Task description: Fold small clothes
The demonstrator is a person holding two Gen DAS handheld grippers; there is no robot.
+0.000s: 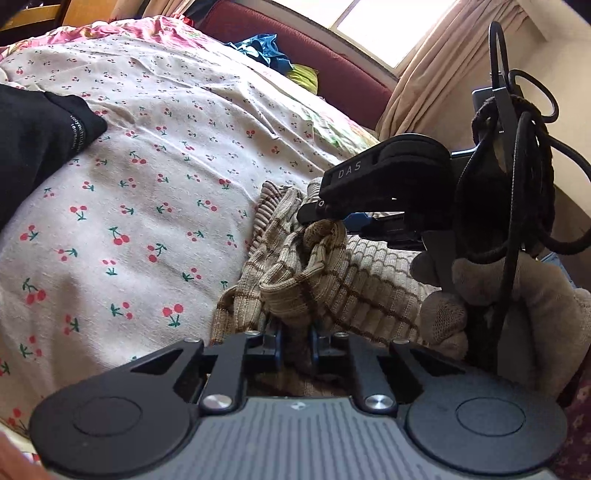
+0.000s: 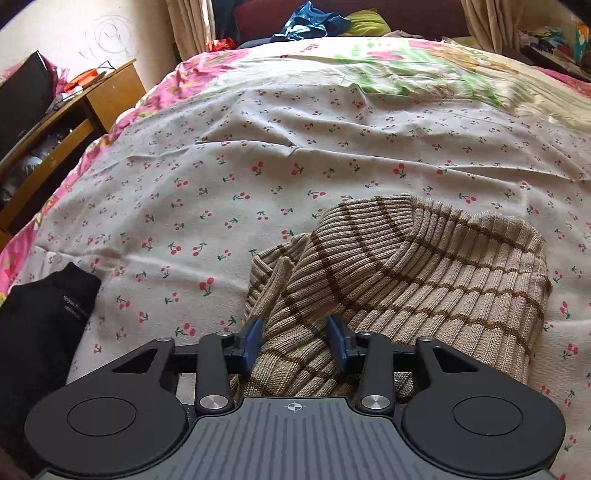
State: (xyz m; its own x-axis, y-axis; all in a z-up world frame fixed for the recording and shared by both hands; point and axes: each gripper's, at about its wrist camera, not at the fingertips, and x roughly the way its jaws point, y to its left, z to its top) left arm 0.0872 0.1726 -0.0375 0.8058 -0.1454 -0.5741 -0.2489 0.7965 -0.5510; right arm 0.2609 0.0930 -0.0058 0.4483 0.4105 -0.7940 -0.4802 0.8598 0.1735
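Note:
A beige ribbed knit garment with brown stripes lies crumpled on the cherry-print bedsheet. In the left wrist view my left gripper is shut on a bunched fold of its near edge. My right gripper comes in from the right, carried by a gloved hand, and a raised bunch of the knit hangs at its tips. In the right wrist view the garment spreads ahead and to the right. A thick fold of it fills the gap between the blue pads of my right gripper.
A black garment lies at the left on the sheet. A wooden desk stands beside the bed's far left. Blue and green clothes are piled at the maroon headboard. Cables hang off the right gripper's body.

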